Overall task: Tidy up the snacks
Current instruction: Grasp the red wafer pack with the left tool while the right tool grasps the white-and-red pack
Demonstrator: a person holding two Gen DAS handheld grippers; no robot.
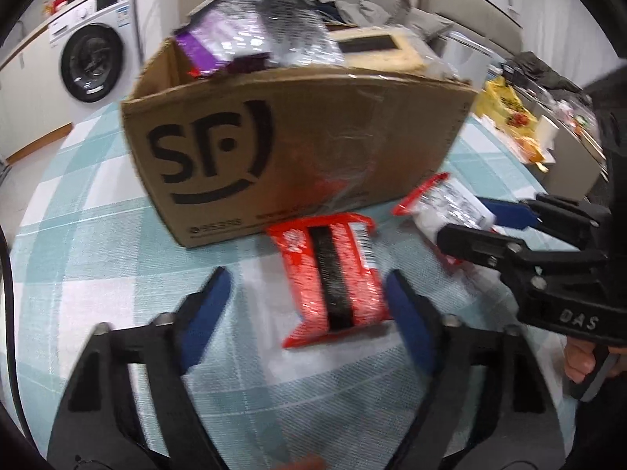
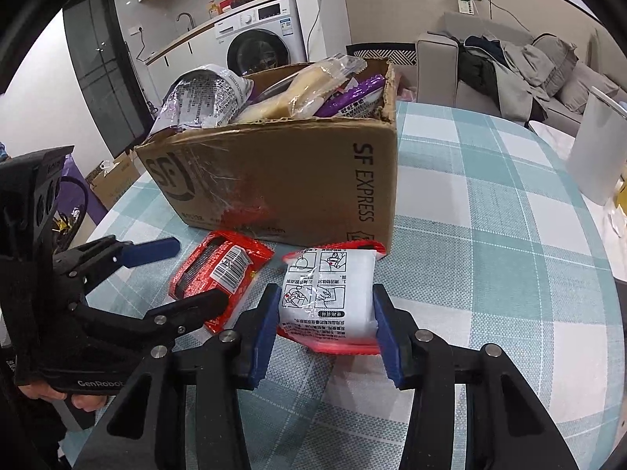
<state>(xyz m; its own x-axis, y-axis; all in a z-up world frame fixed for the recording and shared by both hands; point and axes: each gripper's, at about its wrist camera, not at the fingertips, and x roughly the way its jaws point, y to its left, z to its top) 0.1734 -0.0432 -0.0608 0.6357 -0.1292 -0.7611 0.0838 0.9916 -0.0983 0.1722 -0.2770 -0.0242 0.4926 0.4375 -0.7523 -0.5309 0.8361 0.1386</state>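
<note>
A brown SF cardboard box stands on the checked tablecloth, filled with purple, silver and beige snack packs; it also shows in the right wrist view. A red snack packet lies in front of it, between the open fingers of my left gripper, touching neither. A white-and-red packet lies beside it. My right gripper has its blue pads against both sides of this packet. In the left wrist view the right gripper straddles that packet.
The table carries a white container at the right edge and yellow packs beyond the box. A washing machine and a sofa with clothes stand behind the table.
</note>
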